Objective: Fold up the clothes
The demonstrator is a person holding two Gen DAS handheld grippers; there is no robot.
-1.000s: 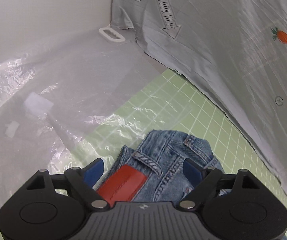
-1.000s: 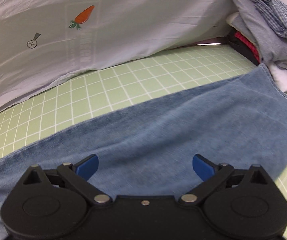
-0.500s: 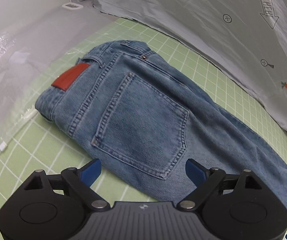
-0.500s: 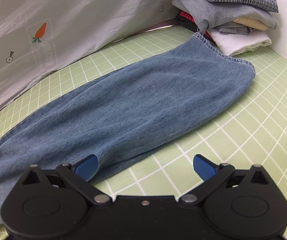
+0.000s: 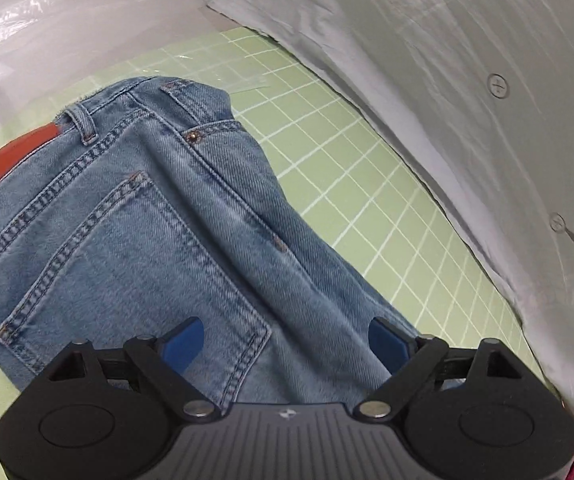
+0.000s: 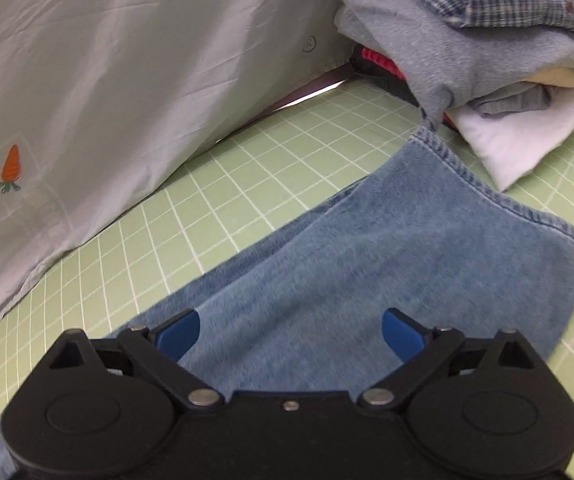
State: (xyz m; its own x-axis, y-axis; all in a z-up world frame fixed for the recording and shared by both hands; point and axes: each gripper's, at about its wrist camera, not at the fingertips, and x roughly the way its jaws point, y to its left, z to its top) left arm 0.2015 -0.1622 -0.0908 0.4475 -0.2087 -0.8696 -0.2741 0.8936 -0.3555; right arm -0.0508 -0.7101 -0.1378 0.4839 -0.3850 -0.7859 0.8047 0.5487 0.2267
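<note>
Poised over blue jeans (image 5: 135, 240) lying flat on the green grid mat (image 5: 327, 152), left gripper (image 5: 287, 344) and right gripper (image 6: 289, 332) closing, empty; next, probably pinching hem (image 6: 495, 196) toward waistband.

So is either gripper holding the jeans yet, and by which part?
Nothing held: left gripper and right gripper are closing above the jeans, pads not pressing.

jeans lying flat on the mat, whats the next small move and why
Probably lower both grippers onto the jeans and finish closing. The left gripper hangs over the seat, the right gripper over the leg near the hem; both jaws are closing but grip nothing yet.
</note>
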